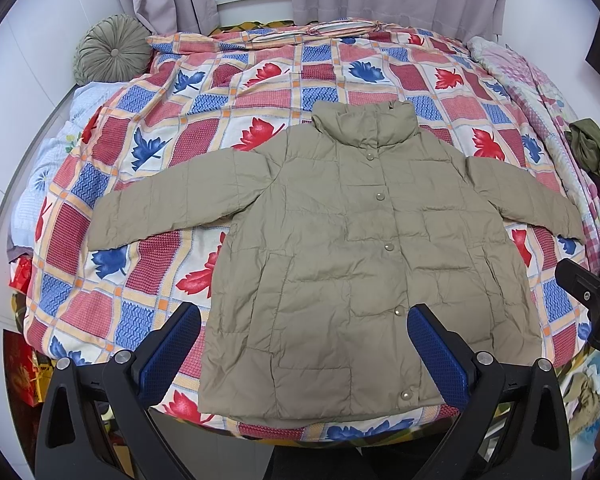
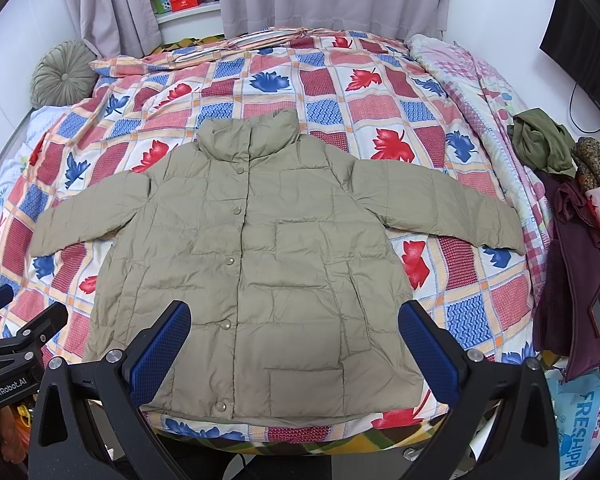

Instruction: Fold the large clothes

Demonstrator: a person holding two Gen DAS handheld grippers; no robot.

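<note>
Here, from the left wrist, the left gripper [image 1: 304,344] hangs with its blue-padded fingers spread wide and holding nothing, above the hem of a khaki quilted jacket [image 1: 340,240]. The jacket lies flat ahead of it on a leaf-patterned quilt [image 1: 204,92], snapped shut, collar at the far end, both sleeves stretched outward. Its left sleeve cuff [image 1: 104,228] sits ahead and to the left; the other gripper's black frame pokes in at the right edge.

From the right wrist, the right gripper [image 2: 294,340] is likewise wide apart and empty over the hem, with the right sleeve cuff [image 2: 504,236] ahead and to its right. Only this view shows the heap of dark clothes [image 2: 572,264] off to the right in full.

The padded shell looks light, soft and probably slick, so pinching a cuff or hem corner through both layers seems safest.
</note>
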